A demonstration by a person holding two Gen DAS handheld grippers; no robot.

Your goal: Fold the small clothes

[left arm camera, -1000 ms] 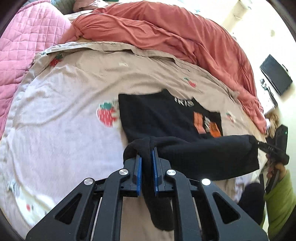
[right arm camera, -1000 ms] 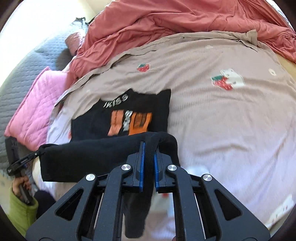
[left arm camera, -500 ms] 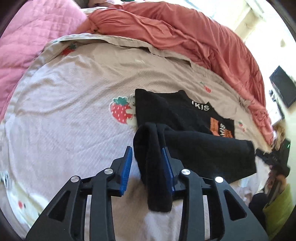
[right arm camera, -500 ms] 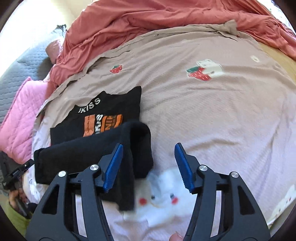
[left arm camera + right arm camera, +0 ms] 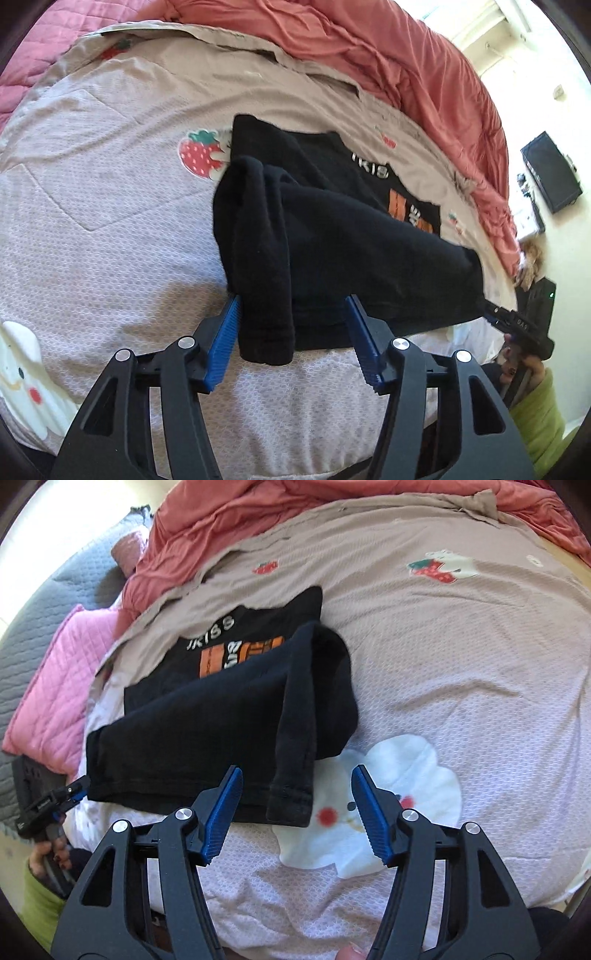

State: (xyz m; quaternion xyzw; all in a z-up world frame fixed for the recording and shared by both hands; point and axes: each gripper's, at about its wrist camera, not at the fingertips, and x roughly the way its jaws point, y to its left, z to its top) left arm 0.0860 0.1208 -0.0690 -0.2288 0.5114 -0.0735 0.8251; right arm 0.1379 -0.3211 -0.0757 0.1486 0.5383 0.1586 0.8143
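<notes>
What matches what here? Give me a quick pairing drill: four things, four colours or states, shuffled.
Things:
1. black T-shirt
2. duvet
3. left gripper
4. quilted pillow

States:
A. pink
B. jaws open
C. bottom part folded up over its orange print
D. coral red, bunched at the far side of the bed

Pairs: 1-C, 2-D, 3-B, 4-A

A beige sheet [image 5: 461, 657] printed with strawberries and a white cartoon figure [image 5: 373, 805] covers the bed. A rumpled coral duvet [image 5: 388, 62] is heaped along the bed's far edge. A pink quilted pillow [image 5: 62, 686] lies at its left edge, against a grey quilted cover [image 5: 44, 616].
</notes>
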